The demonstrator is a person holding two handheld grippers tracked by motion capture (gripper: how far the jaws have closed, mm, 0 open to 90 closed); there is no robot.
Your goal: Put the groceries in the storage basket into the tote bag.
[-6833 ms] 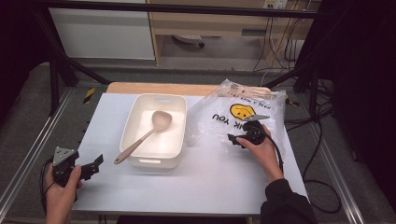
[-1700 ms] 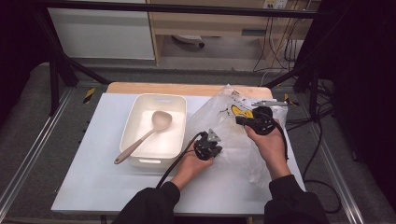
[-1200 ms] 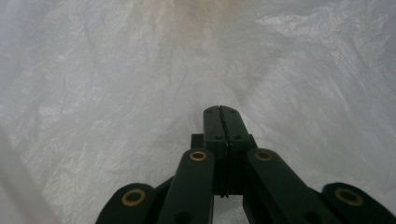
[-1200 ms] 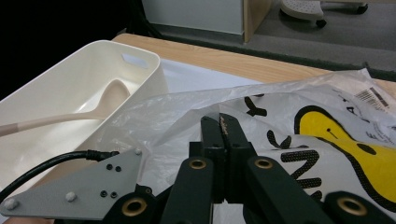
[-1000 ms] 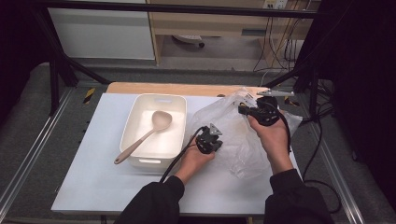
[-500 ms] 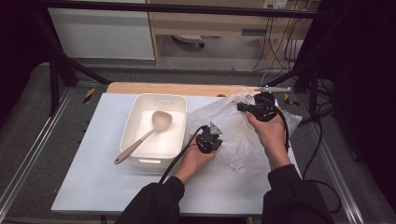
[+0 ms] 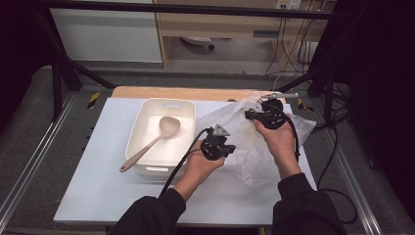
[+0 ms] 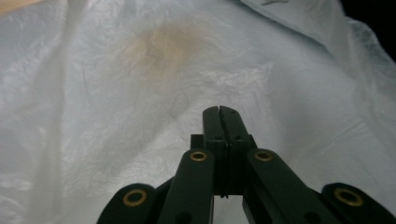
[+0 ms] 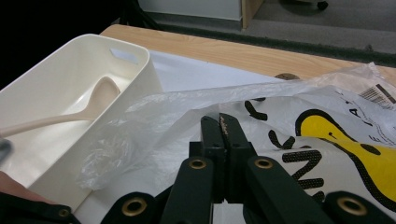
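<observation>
White desk (image 7: 98, 186) at centre frame carries a clear plastic bag (image 7: 254, 161); left tool (image 7: 220, 147) and right tool (image 7: 255, 115) each pinch its film, jaws pressed together.

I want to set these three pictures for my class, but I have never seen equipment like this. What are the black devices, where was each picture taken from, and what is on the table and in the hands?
There is no robot here: a person at a table holds a hand-operated two-jaw gripper in each hand. The high view looks down from above; the left gripper and right gripper appear there, forearms entering from the bottom. The other two pictures come from small cameras riding on the grippers, looking along their black jaws.

On the white table stands a cream tub with a long-handled spoon lying in it. Beside it is a thin plastic bag printed with a yellow smiley face.

Both grippers' jaws are closed, and each seems to pinch the bag's film, lifting it off the table, though the film between the jaws is hard to make out.
</observation>
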